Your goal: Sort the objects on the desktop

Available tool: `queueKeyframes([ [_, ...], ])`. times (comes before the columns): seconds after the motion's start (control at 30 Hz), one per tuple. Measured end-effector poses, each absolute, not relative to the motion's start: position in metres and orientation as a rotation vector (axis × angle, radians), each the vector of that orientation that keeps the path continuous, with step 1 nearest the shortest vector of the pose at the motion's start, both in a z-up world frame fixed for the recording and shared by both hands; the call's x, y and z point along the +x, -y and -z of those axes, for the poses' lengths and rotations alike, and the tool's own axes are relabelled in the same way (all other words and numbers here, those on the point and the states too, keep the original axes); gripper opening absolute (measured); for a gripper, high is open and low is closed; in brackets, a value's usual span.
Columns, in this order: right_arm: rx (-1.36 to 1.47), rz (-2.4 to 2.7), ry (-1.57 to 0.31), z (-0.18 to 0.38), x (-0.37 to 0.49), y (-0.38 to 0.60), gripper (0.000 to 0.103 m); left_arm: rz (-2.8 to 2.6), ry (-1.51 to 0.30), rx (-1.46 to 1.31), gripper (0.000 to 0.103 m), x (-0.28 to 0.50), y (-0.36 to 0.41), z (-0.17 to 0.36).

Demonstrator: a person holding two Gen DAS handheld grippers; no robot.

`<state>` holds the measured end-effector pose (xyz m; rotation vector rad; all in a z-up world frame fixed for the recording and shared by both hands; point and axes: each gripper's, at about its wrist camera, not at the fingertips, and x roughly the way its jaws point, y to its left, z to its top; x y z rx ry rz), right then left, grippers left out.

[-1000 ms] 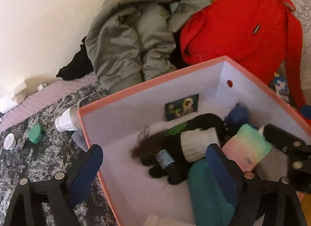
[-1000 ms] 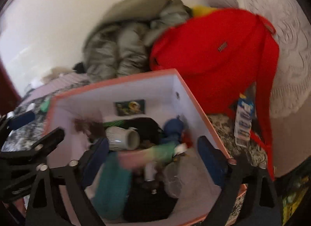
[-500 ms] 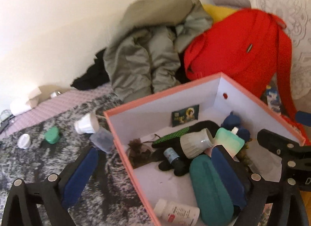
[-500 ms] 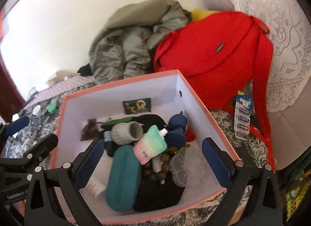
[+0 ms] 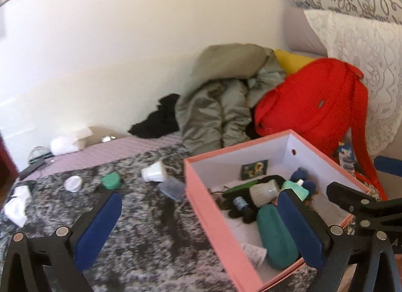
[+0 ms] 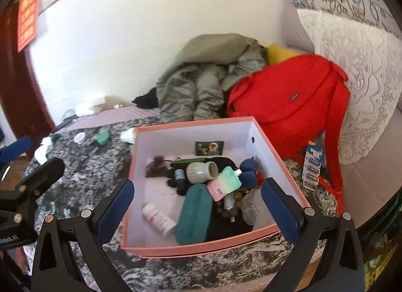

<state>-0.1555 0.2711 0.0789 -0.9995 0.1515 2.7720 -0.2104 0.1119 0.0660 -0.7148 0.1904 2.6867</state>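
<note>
A pink box [image 6: 191,246] [image 5: 216,219] with white walls holds a teal case [image 6: 194,214], a pastel pouch [image 6: 223,183], a grey cup [image 6: 201,171], a white pill bottle [image 6: 158,219], wooden beads and more. My right gripper [image 6: 198,206] is open and empty, held above the box's near side. My left gripper [image 5: 198,226] is open and empty, straddling the box's left wall. On the mottled grey cover left of the box lie a white cup [image 5: 153,171], a green lid [image 5: 110,180], a white lid [image 5: 72,183] and a clear plastic piece [image 5: 172,187].
A red backpack [image 6: 289,98] and a grey-green jacket [image 6: 201,85] are piled behind the box against the wall. A battery pack [image 6: 311,163] lies to the box's right. Crumpled tissue [image 5: 15,204] lies at the far left. A lace-covered pillow [image 6: 364,85] stands at right.
Both grippers have pulled back and up from the box, so more of the cover and room shows. The pastel pouch now lies in the box among the other items.
</note>
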Motion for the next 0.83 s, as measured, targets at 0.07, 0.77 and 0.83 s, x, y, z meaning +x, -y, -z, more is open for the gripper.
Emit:
queueKeyframes([
  [0.07, -0.995, -2.789, -0.134, -0.084, -0.149, -0.259, 0.102, -2.713, -0.178, -0.706, 0.102, -0.203, -0.097, -0.070],
  [0.77, -1.166, -3.051, 0.153, -0.060, -0.142, -0.063, 0.102, -3.159, 0.073, -0.741, 0.103, -0.137, 0.107, -0.032],
  [0.83, -1.183, -3.072, 0.208, -0.054, -0.140, -0.041, 0.102, -3.200, 0.073, -0.714, 0.103, -0.135, 0.119, -0.024],
])
